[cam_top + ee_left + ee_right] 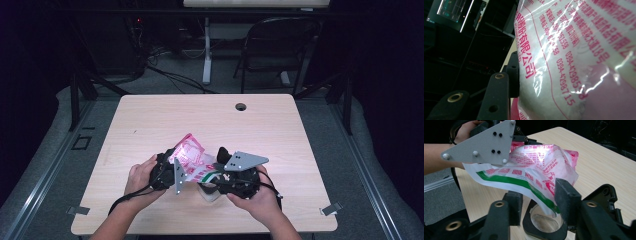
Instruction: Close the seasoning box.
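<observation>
Counter (150, 120): bag (190, 152) held above jar (212, 192).
Left tongs (170, 167) clamp bag; right tongs (539, 202) straddle its lower corner, unclamped; pouring not begun.

Table (280, 125) evenly lit from overhead; surroundings beyond its edges fall to near black. Faint soft shadows beneath the hands. High view slightly soft, low in detail. Left gripper view: bag (579, 57) close to the lens, white glare streaks on its film, print mildly blurred. Right gripper view: jaws defocused, bag highlights overexposed
</observation>
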The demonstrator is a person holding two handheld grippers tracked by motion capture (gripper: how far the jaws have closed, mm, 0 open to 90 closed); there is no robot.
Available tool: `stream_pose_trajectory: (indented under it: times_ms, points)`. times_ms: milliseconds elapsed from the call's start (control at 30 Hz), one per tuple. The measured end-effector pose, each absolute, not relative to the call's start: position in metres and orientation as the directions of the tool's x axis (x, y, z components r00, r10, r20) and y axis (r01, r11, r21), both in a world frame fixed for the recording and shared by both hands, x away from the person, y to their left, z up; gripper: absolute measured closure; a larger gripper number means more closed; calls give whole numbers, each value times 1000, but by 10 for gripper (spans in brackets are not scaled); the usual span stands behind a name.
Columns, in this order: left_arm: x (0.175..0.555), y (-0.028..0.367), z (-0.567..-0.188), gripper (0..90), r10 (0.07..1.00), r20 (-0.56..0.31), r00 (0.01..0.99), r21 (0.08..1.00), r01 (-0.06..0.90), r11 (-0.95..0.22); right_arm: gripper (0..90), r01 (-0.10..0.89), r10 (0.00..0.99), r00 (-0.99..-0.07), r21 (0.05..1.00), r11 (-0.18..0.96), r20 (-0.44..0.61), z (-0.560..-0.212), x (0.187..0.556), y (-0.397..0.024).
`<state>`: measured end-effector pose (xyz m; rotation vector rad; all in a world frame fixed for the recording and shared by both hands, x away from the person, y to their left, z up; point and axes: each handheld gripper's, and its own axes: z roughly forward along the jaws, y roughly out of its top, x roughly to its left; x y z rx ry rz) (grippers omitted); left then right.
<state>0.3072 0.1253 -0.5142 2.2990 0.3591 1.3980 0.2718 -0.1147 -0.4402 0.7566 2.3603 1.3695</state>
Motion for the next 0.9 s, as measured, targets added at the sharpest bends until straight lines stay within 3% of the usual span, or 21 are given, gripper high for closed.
stream_pose_trajectory:
  times_ms: [567,900]
  points:
    - [303,123,-515,623,413,797,440,468,-19,-883,884,380,579,-805,864,331,132,-446,278,-121]
    - [301,125,-516,625,412,807,422,465,-25,-885,900,422,590,-786,858,292,185,-452,283,-123]
